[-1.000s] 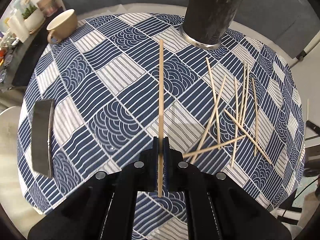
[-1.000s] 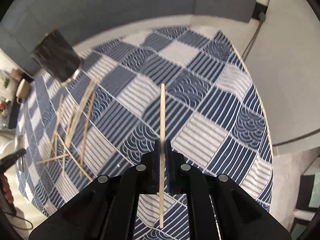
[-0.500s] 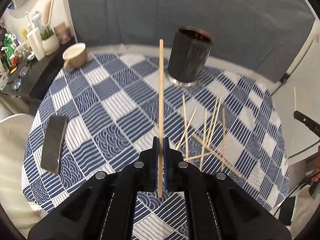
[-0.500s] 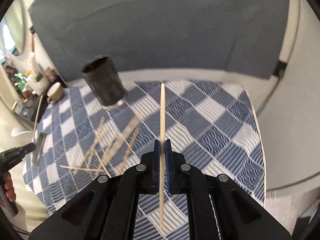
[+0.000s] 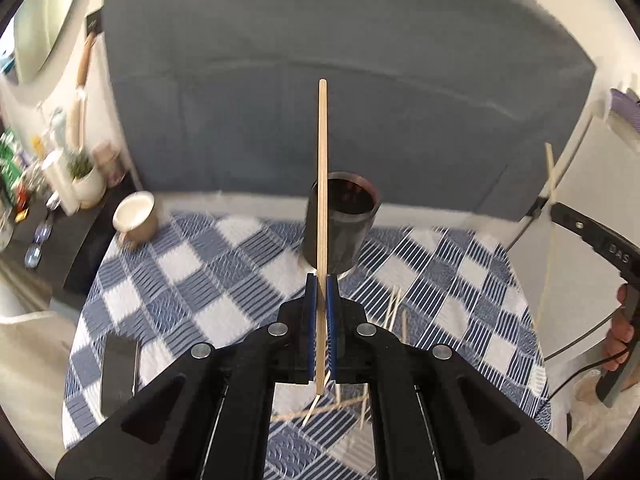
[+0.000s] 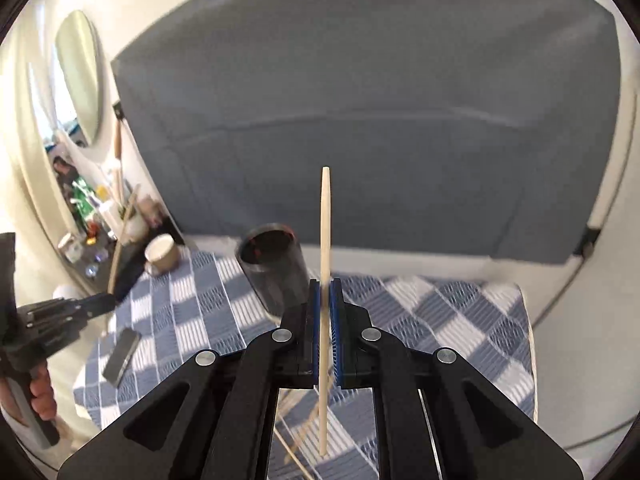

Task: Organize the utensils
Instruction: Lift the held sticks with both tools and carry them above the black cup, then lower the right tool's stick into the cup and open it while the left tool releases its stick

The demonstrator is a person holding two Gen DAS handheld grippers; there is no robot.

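In the left wrist view, my left gripper point(image 5: 321, 280) is clamped on a wooden chopstick point(image 5: 322, 160) that stands straight up between the blue pads point(image 5: 311, 320), its top well above the table and its lower end poking out below the fingers. Just beyond the fingertips I see the dark cylindrical holder point(image 5: 340, 224) upright on the blue-and-white checked tablecloth point(image 5: 200, 280). A scatter of loose chopsticks point(image 5: 394, 308) lies on the cloth near the holder's base, partly hidden under my gripper body. At far left a cream mug point(image 5: 134, 218) sits near the table edge, and a dark flat block point(image 5: 118, 372) lies on the cloth at lower left. At the right edge I can see the right gripper point(image 5: 588, 232) with its own stick rising from it.

In the right wrist view, my right gripper point(image 6: 325, 284) is pinched narrow on a second chopstick point(image 6: 325, 240), also upright, tapered tip on top. The holder point(image 6: 272, 264) stands left of the fingers, looking tilted through the lens. The mug point(image 6: 162, 256) is further left. A few loose sticks point(image 6: 298, 440) show beneath the gripper. The left gripper point(image 6: 60, 312) enters from the left edge.
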